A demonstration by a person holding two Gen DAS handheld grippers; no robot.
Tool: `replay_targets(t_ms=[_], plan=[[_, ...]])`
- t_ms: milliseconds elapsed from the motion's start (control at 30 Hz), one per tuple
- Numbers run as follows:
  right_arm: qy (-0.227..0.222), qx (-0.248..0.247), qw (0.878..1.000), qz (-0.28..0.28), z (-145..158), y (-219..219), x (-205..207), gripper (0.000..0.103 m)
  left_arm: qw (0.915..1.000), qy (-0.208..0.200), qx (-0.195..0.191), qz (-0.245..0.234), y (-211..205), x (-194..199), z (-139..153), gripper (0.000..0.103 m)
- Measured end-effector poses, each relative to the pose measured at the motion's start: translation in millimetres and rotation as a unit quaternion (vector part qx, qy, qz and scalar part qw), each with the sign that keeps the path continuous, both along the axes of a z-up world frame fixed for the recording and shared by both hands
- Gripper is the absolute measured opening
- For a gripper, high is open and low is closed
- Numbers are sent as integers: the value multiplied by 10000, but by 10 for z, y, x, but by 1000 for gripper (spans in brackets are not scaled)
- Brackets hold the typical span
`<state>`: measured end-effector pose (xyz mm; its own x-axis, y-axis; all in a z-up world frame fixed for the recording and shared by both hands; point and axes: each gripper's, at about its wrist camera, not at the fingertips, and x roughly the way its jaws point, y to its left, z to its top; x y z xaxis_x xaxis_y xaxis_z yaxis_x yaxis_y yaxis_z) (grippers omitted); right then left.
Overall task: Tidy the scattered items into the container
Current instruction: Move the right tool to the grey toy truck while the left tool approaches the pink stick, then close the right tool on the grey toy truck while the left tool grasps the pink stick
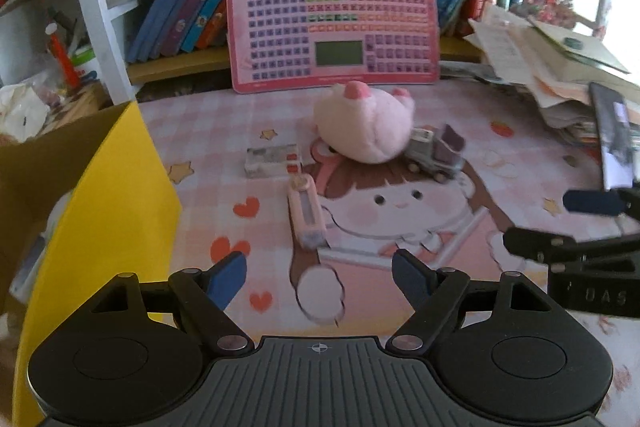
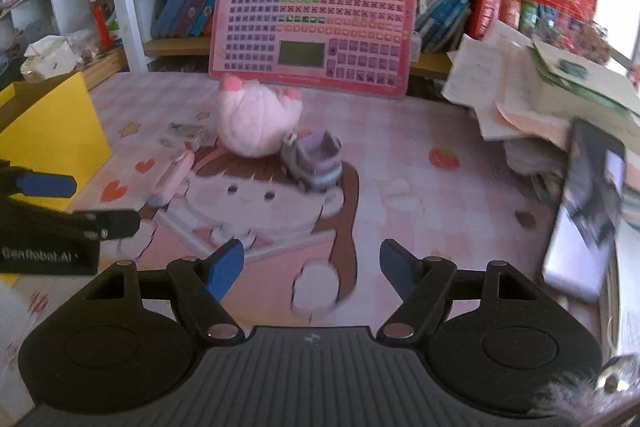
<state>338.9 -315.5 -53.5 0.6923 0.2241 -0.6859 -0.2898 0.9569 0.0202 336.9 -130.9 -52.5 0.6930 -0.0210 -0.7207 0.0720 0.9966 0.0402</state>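
Plush toy (image 1: pixel 362 125): soft, rounded, pale pink fleece with darker pink paw pads; lies ahead of both grippers, touching the toy truck.
Toy truck (image 2: pixel 312 161): small hard plastic, grey cab and lilac tipper; ahead of the right gripper (image 2: pixel 316 269), just right of the plush.
Pink cutter (image 1: pixel 306 215): slim, flat plastic bar; closest thing ahead of the left gripper (image 1: pixel 320 277).
Eraser box (image 1: pixel 274 159): small rectangular packet, beyond the cutter.
Container (image 1: pixel 120 195): cardboard box, glossy yellow outside, brown inside; hard to the left of the left gripper.
Worktop (image 1: pixel 460 155): smooth pink checked mat with a cartoon girl.
Left gripper: blue pads parted, grasping nothing.
Right gripper: pads spread apart, empty, above the mat.
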Motion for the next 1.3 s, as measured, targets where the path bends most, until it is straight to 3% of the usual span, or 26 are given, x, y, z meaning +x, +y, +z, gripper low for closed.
replay_targets(t_ms=[367, 533, 633, 700, 800, 867, 933, 967, 1067, 1300], plan=[[60, -176, 9991, 371, -209, 241, 933, 77, 9976, 304, -180, 594, 48, 639, -236, 67], [161, -146, 9991, 364, -287, 283, 1165, 75, 9970, 472, -117, 597, 44, 805, -318, 51], [222, -212, 9986, 429, -328, 311, 1238, 69, 9974, 457, -44, 563, 6, 847, -345, 46], [300, -198, 9984, 448, -351, 315, 1268, 56, 9977, 436, 11, 514, -15, 866, -355, 45], [321, -122, 9981, 503, -339, 309, 1256, 51, 9980, 429, 156, 447, -48, 876, -361, 44], [303, -192, 9979, 536, -318, 315, 1223, 48, 9982, 439, 141, 392, -49, 879, -358, 39], [317, -175, 9978, 560, -296, 287, 1188, 43, 9984, 447, 132, 328, -68, 871, -353, 24], [327, -158, 9978, 563, -282, 267, 1170, 41, 9985, 440, 168, 290, -90, 858, -352, 23], [366, -63, 9981, 496, -264, 210, 1079, 40, 9988, 352, 268, 194, -135, 760, -336, 23], [269, 91, 9982, 532, -151, 147, 718, 39, 9997, 227, -30, -60, -177, 451, -184, 23]])
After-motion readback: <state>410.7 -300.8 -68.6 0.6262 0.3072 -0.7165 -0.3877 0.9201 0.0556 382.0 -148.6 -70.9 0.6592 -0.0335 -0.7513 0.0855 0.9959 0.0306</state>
